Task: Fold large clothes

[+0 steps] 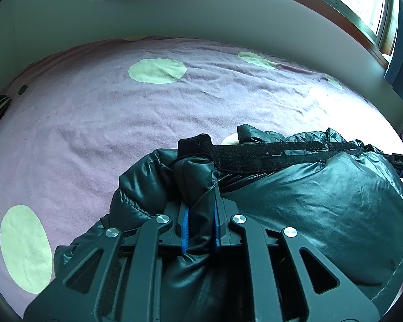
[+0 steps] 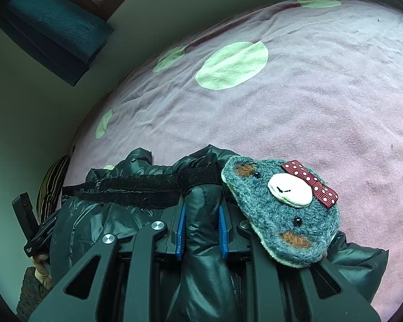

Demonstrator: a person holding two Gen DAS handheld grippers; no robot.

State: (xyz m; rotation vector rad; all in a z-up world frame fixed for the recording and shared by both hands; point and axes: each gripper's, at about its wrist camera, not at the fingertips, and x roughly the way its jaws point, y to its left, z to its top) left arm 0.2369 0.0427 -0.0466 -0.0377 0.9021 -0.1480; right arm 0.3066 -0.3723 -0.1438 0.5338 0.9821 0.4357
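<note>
A shiny black puffer jacket (image 1: 322, 201) hangs between my two grippers above a pink bed. My left gripper (image 1: 200, 209) is shut on a fold of the jacket near one end of its black fuzzy edge strip (image 1: 255, 153). My right gripper (image 2: 201, 214) is shut on another fold of the jacket (image 2: 99, 222) at the strip's other end (image 2: 147, 185). A grey plush bear-face patch (image 2: 282, 214) with a red dotted bow sits on the jacket just right of the right gripper. The left gripper (image 2: 27, 222) also shows at the left edge of the right wrist view.
The bed has a pink sheet (image 1: 121, 123) with pale green dots (image 1: 157, 71). A wall and a window with teal curtains (image 1: 400, 53) lie behind it. A striped cushion (image 2: 51, 187) lies at the bed's edge.
</note>
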